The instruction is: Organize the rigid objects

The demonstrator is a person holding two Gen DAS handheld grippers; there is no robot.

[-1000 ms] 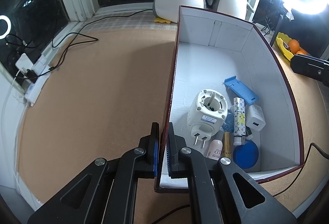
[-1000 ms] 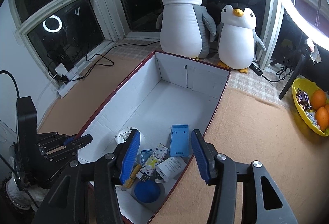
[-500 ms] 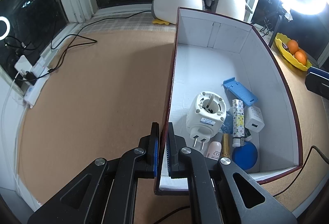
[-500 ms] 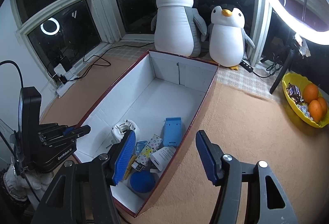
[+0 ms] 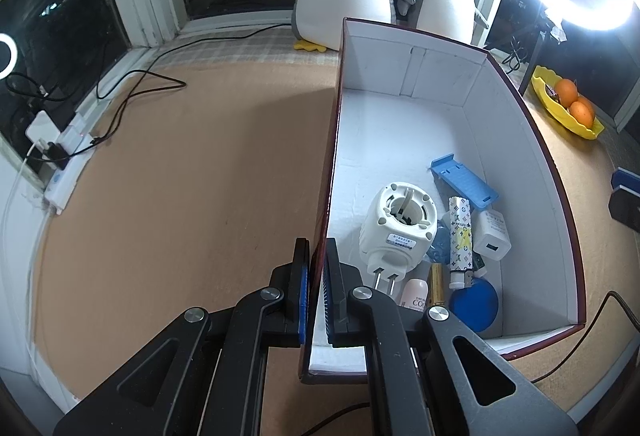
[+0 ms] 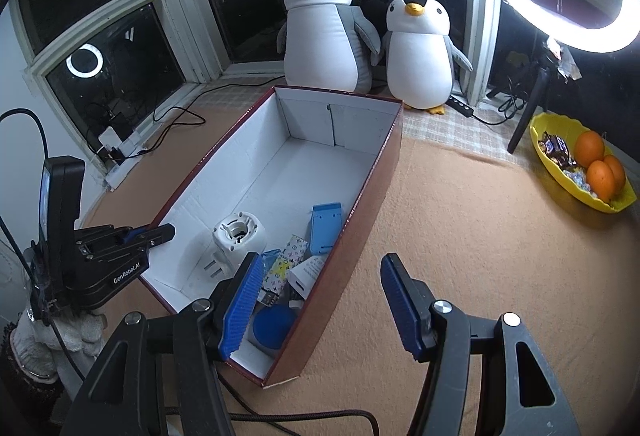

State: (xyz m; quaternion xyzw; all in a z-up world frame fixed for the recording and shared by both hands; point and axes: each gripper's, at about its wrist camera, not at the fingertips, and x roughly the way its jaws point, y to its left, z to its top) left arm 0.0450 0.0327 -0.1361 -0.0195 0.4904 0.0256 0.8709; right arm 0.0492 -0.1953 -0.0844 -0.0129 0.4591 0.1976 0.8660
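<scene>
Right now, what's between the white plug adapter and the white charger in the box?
A patterned tube lies between the adapter and the charger, with a blue wrapper beside its base. The left wrist view shows it best.

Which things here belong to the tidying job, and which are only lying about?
Belong to the job:
box, its wall clamped by the left tool
white plug adapter
blue stand
white charger
blue lid
right tool, open, empty

Only lying about:
two toy penguins
yellow fruit dish
ring light
power strip
</scene>
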